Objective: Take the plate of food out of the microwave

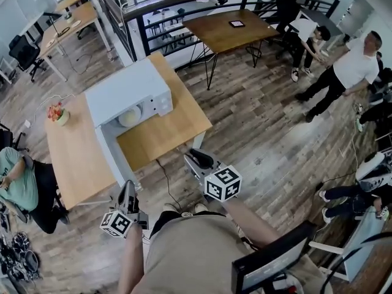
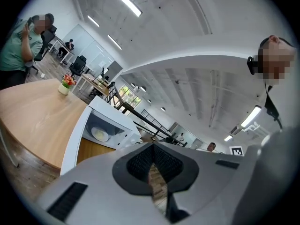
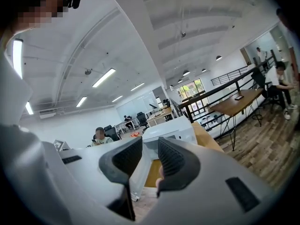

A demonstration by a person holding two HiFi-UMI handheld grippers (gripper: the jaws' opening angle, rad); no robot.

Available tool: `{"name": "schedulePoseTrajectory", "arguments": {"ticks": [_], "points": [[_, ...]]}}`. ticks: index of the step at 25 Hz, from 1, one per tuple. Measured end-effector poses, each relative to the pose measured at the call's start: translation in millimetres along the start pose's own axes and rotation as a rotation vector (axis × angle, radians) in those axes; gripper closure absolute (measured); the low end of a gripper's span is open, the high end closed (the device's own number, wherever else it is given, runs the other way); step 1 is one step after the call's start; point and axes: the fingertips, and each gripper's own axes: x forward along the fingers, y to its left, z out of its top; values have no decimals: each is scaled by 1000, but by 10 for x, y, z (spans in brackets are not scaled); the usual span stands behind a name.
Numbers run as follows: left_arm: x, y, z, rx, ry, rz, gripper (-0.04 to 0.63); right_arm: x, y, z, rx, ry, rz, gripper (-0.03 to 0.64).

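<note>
A white microwave [image 1: 125, 90] stands on a wooden table [image 1: 168, 133] with its door [image 1: 112, 152] swung open toward me. Inside it lies a pale plate [image 1: 130, 117], also visible in the left gripper view as the plate [image 2: 100, 134] in the lit cavity of the microwave [image 2: 112, 118]. My left gripper [image 1: 127, 196] hangs low near the table's front edge; its jaws [image 2: 153, 146] are shut, tips touching, with nothing in them. My right gripper [image 1: 197, 160] is off the table's front right corner. Its jaws [image 3: 150, 149] stand a little apart and empty, pointing at the microwave [image 3: 171, 128].
A small flower pot [image 1: 59, 114] sits at the table's far left. A seated person [image 1: 21, 185] is beside the table's left end. Another wooden table [image 1: 229, 29] and a black railing [image 1: 184, 2] lie beyond; people [image 1: 349, 66] stand at the right. A cable [image 1: 165, 185] runs across the floor.
</note>
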Motion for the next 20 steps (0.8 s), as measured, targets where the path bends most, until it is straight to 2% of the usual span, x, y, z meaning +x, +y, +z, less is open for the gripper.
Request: {"name": "schedulePoseTrajectory", "arguments": {"ticks": [9,20], "points": [[251,272,318,-6,33,-83,591,350,178,25,-1,-3,-65,515],[554,314,487,12,70,-180,591,599,137,-12,8,-19,-138,515]]}}
